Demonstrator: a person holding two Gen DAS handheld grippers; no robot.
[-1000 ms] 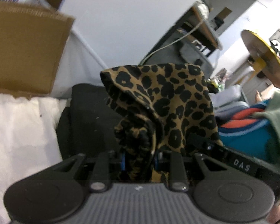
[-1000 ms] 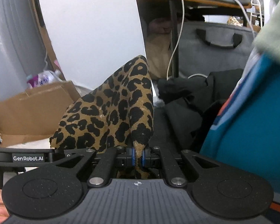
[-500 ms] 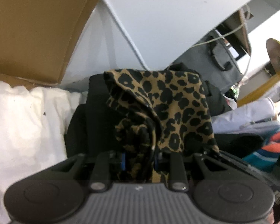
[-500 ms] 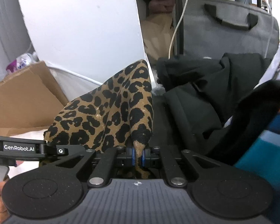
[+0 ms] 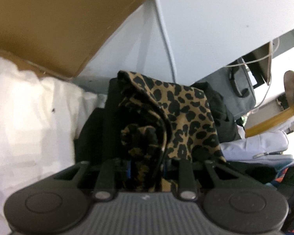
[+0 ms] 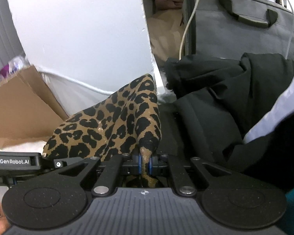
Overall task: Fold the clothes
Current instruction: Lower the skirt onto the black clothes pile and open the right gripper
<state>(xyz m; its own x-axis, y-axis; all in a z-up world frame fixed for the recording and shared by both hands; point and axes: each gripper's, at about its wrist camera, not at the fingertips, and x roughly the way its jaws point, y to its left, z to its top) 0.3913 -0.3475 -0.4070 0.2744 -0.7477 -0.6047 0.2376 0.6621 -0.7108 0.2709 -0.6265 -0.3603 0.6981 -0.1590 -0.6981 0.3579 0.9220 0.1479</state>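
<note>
White bedding (image 5: 29, 117) lies to the left of the left gripper, with a cardboard box (image 5: 49, 19) and a pale wall beyond it; the whole place is crowded with other cloth.

Nearest in the left wrist view, the left gripper (image 5: 147, 168) has its jaws drawn in on a thick, bunched wad of the leopard-print garment (image 5: 186, 113), which rises straight ahead of it. The right gripper (image 6: 145, 164) has its jaws nearly together on a thin corner of the same garment (image 6: 111, 125), and the fabric fans up and to its left toward the other tool.

Just ahead of both grippers lies a black garment (image 6: 215, 101), rumpled. Farther off stand a grey bag (image 6: 245, 29) and a white cable (image 6: 188, 19).

The risks, as I judge them:
- The right hold is only a narrow tip, so a sharp pull apart may slip it free.
- The left wad holds several layers; a crease could be folded in crooked.
- Lowered here, the print cloth may land on the black garment's ridges and lie uneven, or drag it along.
- A wide swing could catch the cable.
</note>
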